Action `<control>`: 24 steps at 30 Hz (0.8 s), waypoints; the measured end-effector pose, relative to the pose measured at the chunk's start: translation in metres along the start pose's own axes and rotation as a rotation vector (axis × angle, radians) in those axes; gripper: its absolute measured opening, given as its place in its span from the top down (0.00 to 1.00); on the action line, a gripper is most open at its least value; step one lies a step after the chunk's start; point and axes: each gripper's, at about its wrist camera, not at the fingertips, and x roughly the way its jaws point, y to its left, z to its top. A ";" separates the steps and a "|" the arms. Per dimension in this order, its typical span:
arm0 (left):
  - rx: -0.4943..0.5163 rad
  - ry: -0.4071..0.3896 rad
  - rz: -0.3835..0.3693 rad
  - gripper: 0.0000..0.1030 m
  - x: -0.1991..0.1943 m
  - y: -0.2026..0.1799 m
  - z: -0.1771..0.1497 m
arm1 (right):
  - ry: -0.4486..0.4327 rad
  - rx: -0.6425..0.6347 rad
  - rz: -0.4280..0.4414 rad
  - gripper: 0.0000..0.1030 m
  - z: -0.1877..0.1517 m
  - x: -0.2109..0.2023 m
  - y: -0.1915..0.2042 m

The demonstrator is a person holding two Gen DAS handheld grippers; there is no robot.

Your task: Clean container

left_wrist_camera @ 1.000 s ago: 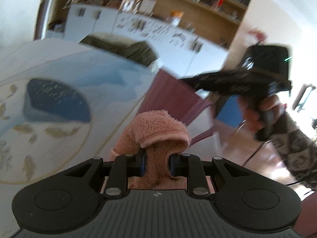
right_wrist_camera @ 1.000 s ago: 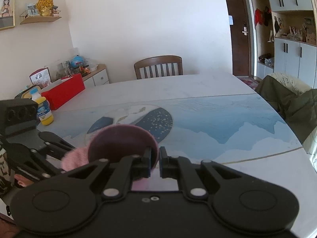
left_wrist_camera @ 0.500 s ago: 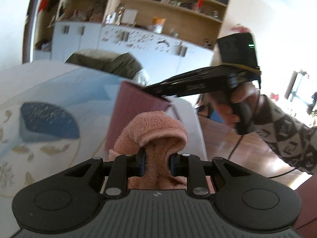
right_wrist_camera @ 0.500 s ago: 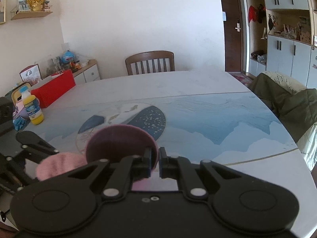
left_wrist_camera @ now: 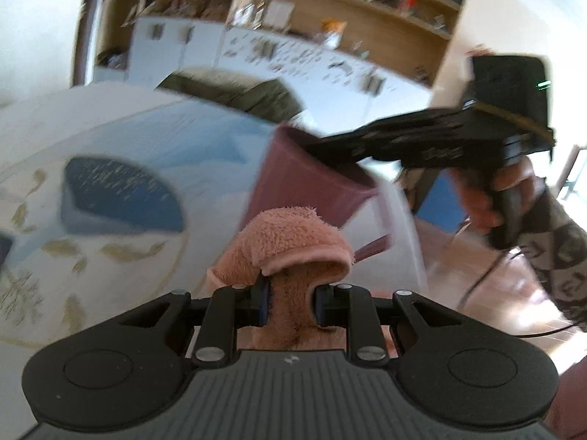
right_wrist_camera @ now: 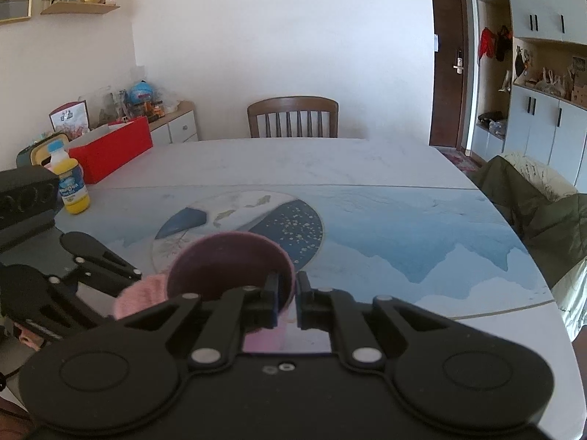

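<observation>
While cup [right_wrist_camera: 229, 267] gripped, bottle [right_wrist_camera: 73, 190] stands apart.

My two handheld tongs, matte black plastic.
Left tongs [left_wrist_camera: 290, 302] have a ribbed housing, round caps, silver screws, blue-edged pads. Right tongs [right_wrist_camera: 288, 302] look alike; my sleeve [left_wrist_camera: 557, 253] is checked grey-and-cream, with a thin black cable [left_wrist_camera: 488, 278] beside it.
</observation>
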 end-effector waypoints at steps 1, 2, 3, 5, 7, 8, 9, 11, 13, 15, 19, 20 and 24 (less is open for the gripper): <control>-0.006 0.009 0.000 0.78 0.001 0.002 -0.001 | 0.002 0.003 -0.003 0.95 0.000 0.000 0.000; -0.005 0.007 -0.016 0.78 0.000 0.004 -0.002 | 0.004 0.006 -0.008 0.95 0.001 0.001 -0.001; 0.010 -0.010 -0.033 0.78 -0.004 0.003 -0.003 | 0.005 0.012 -0.015 0.95 0.000 0.002 -0.001; 0.057 -0.061 -0.082 0.78 -0.015 -0.001 -0.004 | 0.007 0.022 -0.021 0.95 0.000 0.002 -0.003; 0.079 -0.097 -0.130 0.78 -0.023 -0.004 -0.004 | 0.009 0.022 -0.023 0.94 0.000 0.002 -0.003; 0.084 -0.107 -0.144 0.78 -0.025 -0.006 -0.004 | 0.010 0.019 -0.023 0.94 0.000 0.003 -0.003; 0.085 -0.121 -0.152 0.78 -0.027 -0.007 -0.004 | 0.011 0.017 -0.021 0.94 0.001 0.003 -0.003; 0.073 -0.140 -0.162 0.78 -0.028 -0.009 -0.003 | 0.012 0.005 -0.018 0.94 0.001 0.003 -0.001; 0.056 -0.157 -0.166 0.78 -0.029 -0.009 -0.002 | 0.012 -0.011 -0.012 0.95 0.002 0.004 0.002; 0.041 -0.158 -0.148 0.78 -0.026 -0.009 0.000 | 0.012 -0.028 -0.019 0.94 0.003 0.005 0.005; 0.020 -0.148 -0.123 0.78 -0.024 -0.005 0.002 | 0.011 -0.033 -0.015 0.93 0.004 0.006 0.006; 0.016 -0.146 -0.122 0.78 -0.023 -0.004 0.002 | 0.012 -0.034 -0.013 0.93 0.004 0.006 0.006; 0.002 -0.129 -0.103 0.78 -0.020 0.000 0.000 | 0.014 -0.042 -0.011 0.93 0.005 0.006 0.006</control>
